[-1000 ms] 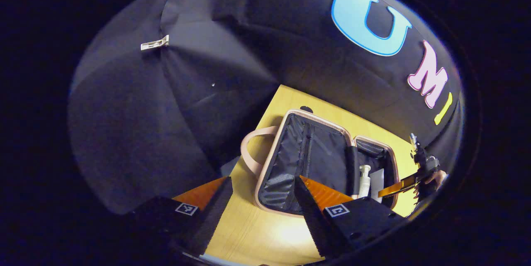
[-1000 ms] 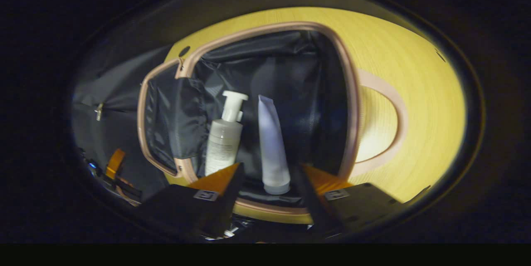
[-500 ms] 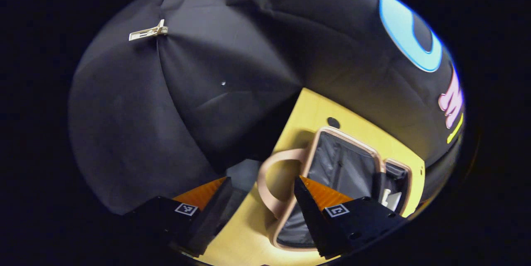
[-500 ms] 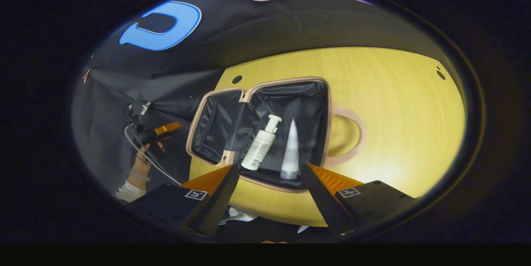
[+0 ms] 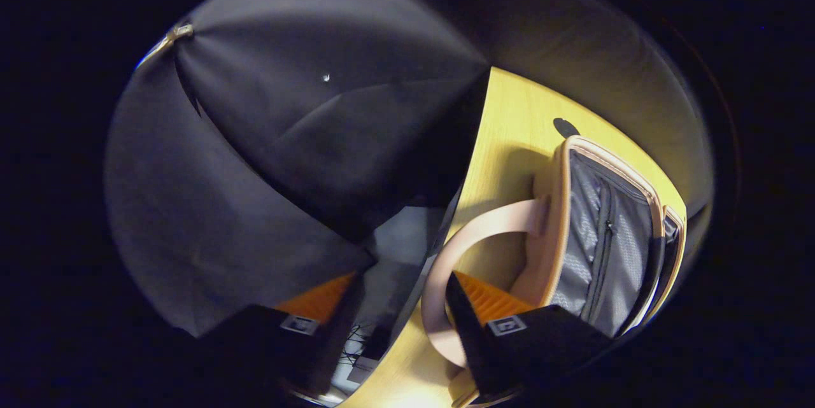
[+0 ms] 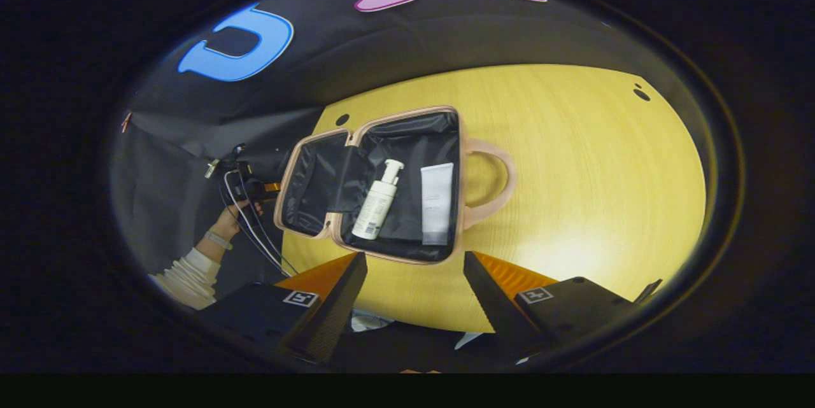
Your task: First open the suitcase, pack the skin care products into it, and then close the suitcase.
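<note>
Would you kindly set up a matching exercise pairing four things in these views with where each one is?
Things:
1. pump bottle
2. tube
3. suitcase handle
4. left tongs

Places:
A. lying flat on the wooden table, outside the case
B. inside the open suitcase, on the side nearer the handle
C. past the table's edge, beside the suitcase lid, held in a hand
D. inside the open suitcase, on the side nearer the hinge

Pairs: 1-D, 2-B, 3-A, 4-C
</note>
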`<state>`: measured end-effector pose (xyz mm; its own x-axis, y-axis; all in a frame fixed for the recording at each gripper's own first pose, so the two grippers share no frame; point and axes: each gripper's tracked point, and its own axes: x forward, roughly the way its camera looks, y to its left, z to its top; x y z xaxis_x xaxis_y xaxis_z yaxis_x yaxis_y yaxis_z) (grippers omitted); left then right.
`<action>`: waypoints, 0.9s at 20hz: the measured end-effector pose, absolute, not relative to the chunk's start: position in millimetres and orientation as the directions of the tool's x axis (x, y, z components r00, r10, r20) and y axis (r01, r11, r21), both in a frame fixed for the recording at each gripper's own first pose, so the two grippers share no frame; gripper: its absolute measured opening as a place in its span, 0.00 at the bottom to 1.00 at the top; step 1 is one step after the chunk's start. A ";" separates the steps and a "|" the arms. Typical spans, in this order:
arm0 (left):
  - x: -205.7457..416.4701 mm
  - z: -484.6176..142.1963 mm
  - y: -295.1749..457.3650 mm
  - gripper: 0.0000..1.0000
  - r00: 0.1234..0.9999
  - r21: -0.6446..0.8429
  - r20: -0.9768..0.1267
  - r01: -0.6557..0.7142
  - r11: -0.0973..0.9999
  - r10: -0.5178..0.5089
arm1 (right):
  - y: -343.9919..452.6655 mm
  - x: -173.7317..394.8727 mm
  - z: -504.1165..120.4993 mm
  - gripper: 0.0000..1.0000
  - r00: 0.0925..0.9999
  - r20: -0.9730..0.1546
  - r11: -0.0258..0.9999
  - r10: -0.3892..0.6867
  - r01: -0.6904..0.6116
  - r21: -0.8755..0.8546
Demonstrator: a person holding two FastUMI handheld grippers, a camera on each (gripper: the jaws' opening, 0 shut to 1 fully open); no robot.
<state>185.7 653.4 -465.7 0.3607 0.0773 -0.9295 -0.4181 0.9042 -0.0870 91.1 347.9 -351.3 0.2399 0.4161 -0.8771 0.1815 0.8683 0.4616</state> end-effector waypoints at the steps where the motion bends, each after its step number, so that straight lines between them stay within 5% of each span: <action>1: 187.1 -458.1 653.4 0.49 0.367 -0.066 -0.925 -0.413 0.908 0.100 | 348.5 90.1 -349.1 0.97 0.244 -0.874 0.863 0.421 0.191 0.468; 2: 186.9 -471.0 651.0 0.25 0.343 -0.036 -0.933 -0.389 0.921 0.108 | 348.7 90.5 -347.4 0.96 0.249 -0.871 0.859 0.423 0.197 0.473; 3: 183.8 -467.6 652.5 0.20 0.334 -0.005 -0.934 -0.366 0.931 0.127 | 349.7 90.7 -347.1 0.96 0.252 -0.870 0.858 0.424 0.196 0.475; 11: 199.7 -388.9 650.7 0.11 0.512 -0.064 -0.853 -0.297 0.953 0.103 | 346.8 87.0 -335.5 0.96 0.294 -0.854 0.859 0.429 0.160 0.486; 15: 217.6 -311.1 622.9 0.09 0.647 -0.225 -0.762 -0.251 0.941 -0.010 | 348.5 87.2 -325.1 0.96 0.327 -0.828 0.844 0.455 0.139 0.519; 18: 221.5 -264.8 581.1 0.08 0.702 -0.214 -0.709 -0.130 0.968 -0.063 | 344.3 85.2 -312.1 0.96 0.366 -0.805 0.832 0.467 0.127 0.540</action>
